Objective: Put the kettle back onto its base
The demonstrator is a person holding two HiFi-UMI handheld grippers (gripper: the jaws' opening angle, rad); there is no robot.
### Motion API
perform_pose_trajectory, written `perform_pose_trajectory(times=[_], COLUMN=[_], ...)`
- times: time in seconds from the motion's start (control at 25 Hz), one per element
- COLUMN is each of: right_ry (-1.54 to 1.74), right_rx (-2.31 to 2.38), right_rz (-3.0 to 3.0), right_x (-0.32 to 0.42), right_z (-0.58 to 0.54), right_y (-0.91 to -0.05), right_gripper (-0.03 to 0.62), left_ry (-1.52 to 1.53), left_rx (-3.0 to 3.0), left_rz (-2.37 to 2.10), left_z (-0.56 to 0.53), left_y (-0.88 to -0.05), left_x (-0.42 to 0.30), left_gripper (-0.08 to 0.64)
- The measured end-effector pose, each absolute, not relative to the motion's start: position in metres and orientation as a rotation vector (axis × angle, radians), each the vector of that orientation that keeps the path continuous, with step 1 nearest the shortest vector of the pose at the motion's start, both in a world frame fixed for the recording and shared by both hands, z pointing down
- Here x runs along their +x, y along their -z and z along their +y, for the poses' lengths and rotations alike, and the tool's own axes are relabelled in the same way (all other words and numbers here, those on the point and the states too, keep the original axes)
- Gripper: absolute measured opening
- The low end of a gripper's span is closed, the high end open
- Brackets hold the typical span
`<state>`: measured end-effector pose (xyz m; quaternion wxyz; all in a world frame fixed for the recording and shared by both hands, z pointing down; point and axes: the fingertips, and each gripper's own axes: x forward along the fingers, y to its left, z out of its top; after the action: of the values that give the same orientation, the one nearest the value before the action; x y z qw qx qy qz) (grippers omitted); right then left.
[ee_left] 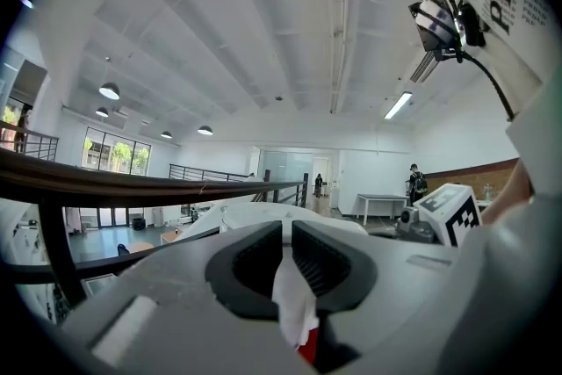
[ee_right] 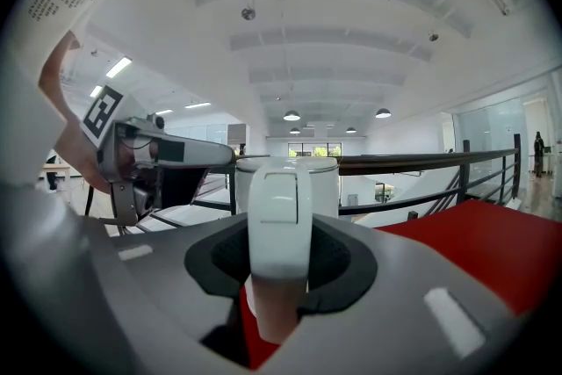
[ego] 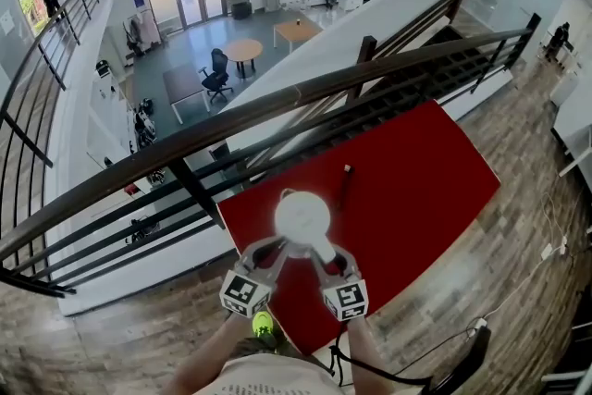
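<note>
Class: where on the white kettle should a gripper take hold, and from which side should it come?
The handle, approached from the person's side of the kettle. It is a narrow upright bar standing clear of the body, so jaws close on its flanks, as the right gripper does.

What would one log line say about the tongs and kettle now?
right tongs: clamped on white kettle handle | left tongs: pinching white piece, unidentified | surface: red table

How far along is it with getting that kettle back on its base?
Done: the right gripper has the kettle by its handle. In hand: it sits or hangs at the red table's near side, the left gripper pinching something white. Left: seating it; no base shows, so I cannot tell if it's down.
</note>
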<state>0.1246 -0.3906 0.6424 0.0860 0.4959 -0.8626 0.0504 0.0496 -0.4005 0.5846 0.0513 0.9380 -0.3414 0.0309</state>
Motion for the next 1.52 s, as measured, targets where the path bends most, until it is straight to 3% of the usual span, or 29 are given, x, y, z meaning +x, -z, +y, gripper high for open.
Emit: perform_pose_trajectory(times=[0.36, 0.48, 1.0, 1.52], right_ry=[-0.16, -0.133, 0.08, 0.266], right_rx=[1.532, 1.552, 1.595, 1.569], right_rz=[-2.547, -2.581, -2.634, -2.62], right_x=[0.122, 0.121, 0.119, 0.094], right_z=[-0.393, -0.395, -0.395, -0.395], right_y=[-0.629, -0.612, -0.537, -0.458], right_gripper=[0.139, 0.175, 0.179, 0.113], left_ry=[-0.069, -0.067, 0.032, 0.183], left_rx=[2.853, 2.853, 2.891, 2.945], left_rz=[-1.047, -1.053, -1.027, -1.076], left_z=[-0.396, -0.397, -0.396, -0.401], left_y=[-0.578, -0.579, -0.542, -0.468], left_x=[0.048, 0.045, 0.053, 0.055], left_gripper=[0.026, 0.026, 0.026, 0.017])
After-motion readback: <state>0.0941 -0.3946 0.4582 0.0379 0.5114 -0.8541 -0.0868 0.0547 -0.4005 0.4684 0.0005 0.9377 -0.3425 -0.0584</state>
